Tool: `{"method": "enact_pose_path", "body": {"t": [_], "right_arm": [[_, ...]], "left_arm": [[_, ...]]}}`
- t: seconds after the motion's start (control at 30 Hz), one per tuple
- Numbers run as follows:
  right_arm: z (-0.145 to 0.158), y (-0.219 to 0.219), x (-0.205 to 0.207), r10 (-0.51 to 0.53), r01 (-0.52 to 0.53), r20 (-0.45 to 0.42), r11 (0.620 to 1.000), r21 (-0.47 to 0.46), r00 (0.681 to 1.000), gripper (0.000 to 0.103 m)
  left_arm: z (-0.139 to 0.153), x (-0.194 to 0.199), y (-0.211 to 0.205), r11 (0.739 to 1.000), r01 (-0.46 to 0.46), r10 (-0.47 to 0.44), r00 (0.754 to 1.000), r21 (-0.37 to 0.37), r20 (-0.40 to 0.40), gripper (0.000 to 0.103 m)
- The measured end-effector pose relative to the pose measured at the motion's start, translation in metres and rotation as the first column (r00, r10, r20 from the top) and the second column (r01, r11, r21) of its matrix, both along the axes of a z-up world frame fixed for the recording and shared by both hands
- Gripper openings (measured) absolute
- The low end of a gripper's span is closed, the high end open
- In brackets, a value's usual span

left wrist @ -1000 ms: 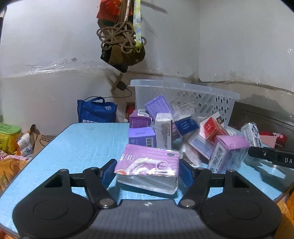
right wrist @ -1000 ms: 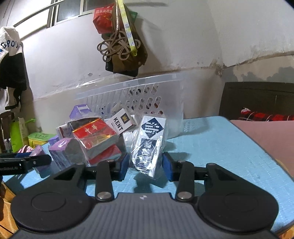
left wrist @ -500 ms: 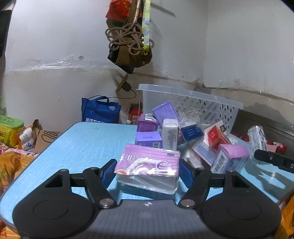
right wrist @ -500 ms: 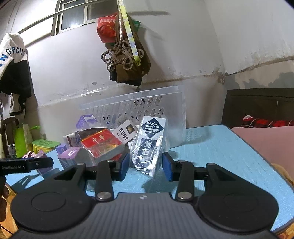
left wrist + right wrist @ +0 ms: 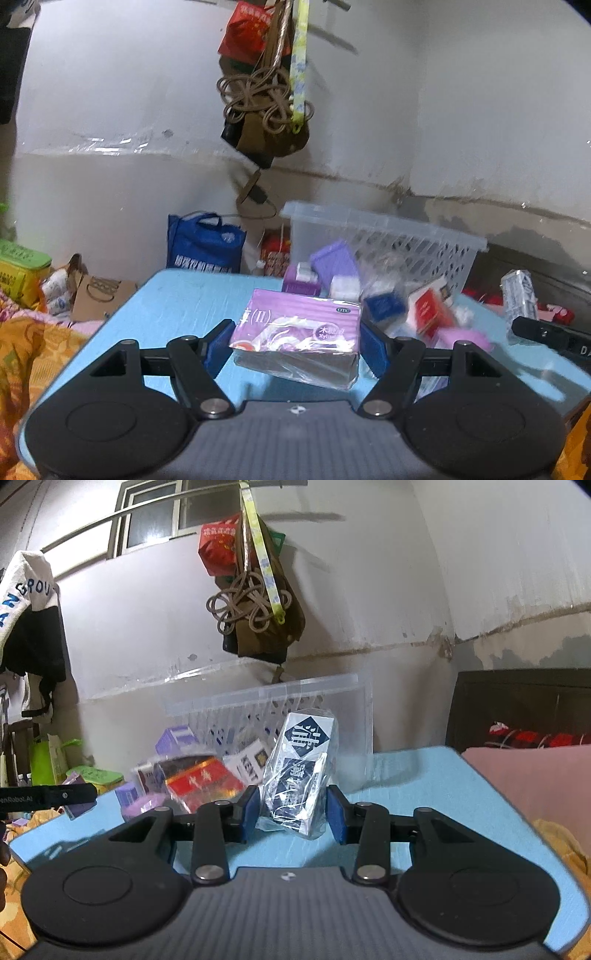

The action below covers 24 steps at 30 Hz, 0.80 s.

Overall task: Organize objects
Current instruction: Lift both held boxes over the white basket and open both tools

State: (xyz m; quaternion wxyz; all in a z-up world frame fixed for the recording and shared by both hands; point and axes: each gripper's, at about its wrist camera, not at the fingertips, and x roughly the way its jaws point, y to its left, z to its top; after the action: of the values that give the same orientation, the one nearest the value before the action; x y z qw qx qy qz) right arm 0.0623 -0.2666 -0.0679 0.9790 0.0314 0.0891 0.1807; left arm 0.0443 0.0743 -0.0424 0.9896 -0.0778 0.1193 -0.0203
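Grippers each clamp a wrapped box above the blue table [image 5: 177, 295]: the left gripper [image 5: 297, 341] a purple box [image 5: 299, 332], the right gripper [image 5: 291, 810] a navy-and-white pack [image 5: 301, 771], apparently bound for the clear basket [image 5: 388, 236] behind the pile.

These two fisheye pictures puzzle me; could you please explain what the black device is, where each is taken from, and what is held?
There is no robot here: a person holds a two-finger gripper in each hand, with a camera on each looking along its blue-padded fingers. In the left wrist view, the left gripper holds a flat purple box wrapped in clear film. In the right wrist view, the right gripper holds a dark blue and white pack in a clear wrapper. Below is a light blue table with a heap of small purple, red and white boxes in front of a clear plastic perforated basket.
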Motion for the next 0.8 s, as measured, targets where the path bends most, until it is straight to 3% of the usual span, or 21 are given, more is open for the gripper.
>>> {"method": "enact_pose_path", "body": {"t": [0.17,0.27,0.37,0.5,0.63,0.7,0.73,0.77,0.8], "right_arm": [[0.026,-0.001,0.011,0.030,-0.030,0.042,1.000,0.001,0.999,0.043],[0.051,-0.004,0.031,0.100,-0.102,0.045,0.993,0.058,0.994,0.043],[0.081,0.008,0.060,0.107,-0.108,0.069,0.994,0.004,0.992,0.043],[0.107,0.026,0.110,0.120,-0.119,0.033,0.992,-0.038,0.992,0.043],[0.105,0.046,0.141,0.092,-0.089,0.014,0.986,-0.139,0.996,0.043],[0.101,0.049,0.150,0.090,-0.087,0.011,0.985,-0.147,0.996,0.044],[0.100,0.047,0.153,0.082,-0.078,0.024,0.987,-0.144,0.996,0.048],[0.098,0.047,0.154,0.075,-0.068,0.039,0.986,-0.149,0.996,0.073],[0.097,0.046,0.155,0.061,-0.056,0.031,0.986,-0.154,0.998,0.089]], "left_arm": [[0.038,0.009,0.001,0.999,0.048,-0.047,0.996,-0.010,0.076,0.074],[0.071,0.024,0.000,0.995,0.093,-0.089,0.984,-0.022,0.153,0.074],[0.104,0.059,-0.009,0.991,0.132,-0.127,0.975,-0.015,0.181,0.074],[0.130,0.127,-0.027,0.992,0.126,-0.127,0.984,0.016,0.123,0.074],[0.128,0.172,-0.039,0.993,0.120,-0.120,0.992,0.007,0.044,0.074],[0.122,0.187,-0.042,0.992,0.126,-0.126,0.992,-0.018,0.025,0.078],[0.117,0.194,-0.043,0.988,0.156,-0.156,0.988,-0.020,0.005,0.084],[0.113,0.202,-0.045,0.987,0.161,-0.161,0.986,-0.017,-0.031,0.091],[0.110,0.204,-0.047,0.991,0.130,-0.130,0.990,0.003,-0.051,0.091]]}}
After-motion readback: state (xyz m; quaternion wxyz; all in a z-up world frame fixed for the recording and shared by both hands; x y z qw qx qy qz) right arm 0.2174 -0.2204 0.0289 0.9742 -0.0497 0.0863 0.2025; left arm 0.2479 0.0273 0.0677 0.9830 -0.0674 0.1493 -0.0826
